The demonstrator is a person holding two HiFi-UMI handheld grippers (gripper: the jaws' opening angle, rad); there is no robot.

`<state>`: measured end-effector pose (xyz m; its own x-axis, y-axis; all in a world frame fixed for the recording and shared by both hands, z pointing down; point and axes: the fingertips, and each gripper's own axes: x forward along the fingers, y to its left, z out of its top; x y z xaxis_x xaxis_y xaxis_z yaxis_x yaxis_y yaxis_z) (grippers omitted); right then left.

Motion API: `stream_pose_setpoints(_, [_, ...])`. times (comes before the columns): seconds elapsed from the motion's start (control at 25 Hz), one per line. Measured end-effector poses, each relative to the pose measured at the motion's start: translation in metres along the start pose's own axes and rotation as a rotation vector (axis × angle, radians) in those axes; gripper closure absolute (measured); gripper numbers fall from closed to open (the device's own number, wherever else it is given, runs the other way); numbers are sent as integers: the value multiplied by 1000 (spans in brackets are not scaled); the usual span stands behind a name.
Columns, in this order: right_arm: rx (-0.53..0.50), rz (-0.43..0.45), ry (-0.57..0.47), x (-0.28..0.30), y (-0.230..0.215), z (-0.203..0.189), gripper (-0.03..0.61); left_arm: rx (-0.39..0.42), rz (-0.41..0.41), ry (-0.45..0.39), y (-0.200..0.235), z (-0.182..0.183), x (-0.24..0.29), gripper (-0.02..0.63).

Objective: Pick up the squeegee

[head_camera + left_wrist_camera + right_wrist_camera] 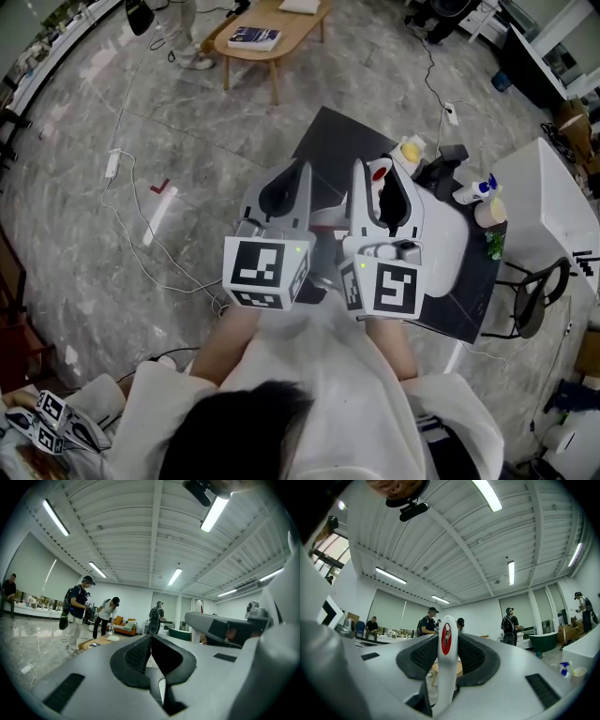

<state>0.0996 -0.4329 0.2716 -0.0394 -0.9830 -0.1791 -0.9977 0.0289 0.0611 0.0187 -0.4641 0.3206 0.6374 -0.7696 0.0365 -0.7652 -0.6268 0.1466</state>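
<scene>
Right gripper view shows the right tongs (446, 645) part-open, clamped on the squeegee (444, 681) handle, whose long axis runs straight out between the pads. The left tongs (151, 638), alongside, are closed and empty.

Two grippers, left gripper (151, 639) and right gripper (446, 641), one squeegee (444, 681), one wooden table (272, 39), perhaps one spray bottle (476, 190).

floor (84, 216): grey marble; wooden table (295, 28); ceiling: strip lights (215, 513); sofa (123, 627), perhaps orange
</scene>
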Motion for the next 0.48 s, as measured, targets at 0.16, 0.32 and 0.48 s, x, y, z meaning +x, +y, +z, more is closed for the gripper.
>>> stream_pose_setpoints(0.16, [3,-4,7,-4,0,-2,436,0,-3,1,-3,-1,-2,588])
stream_pose_setpoints(0.32, [1,-10,14,-7,-3,-4,436,7,-3,1,-6,-3,-3,588])
stream_pose_setpoints(0.48, [-3,-14,19,-8,-5,-5,436,8,-4,0,-8,-3,-2,588])
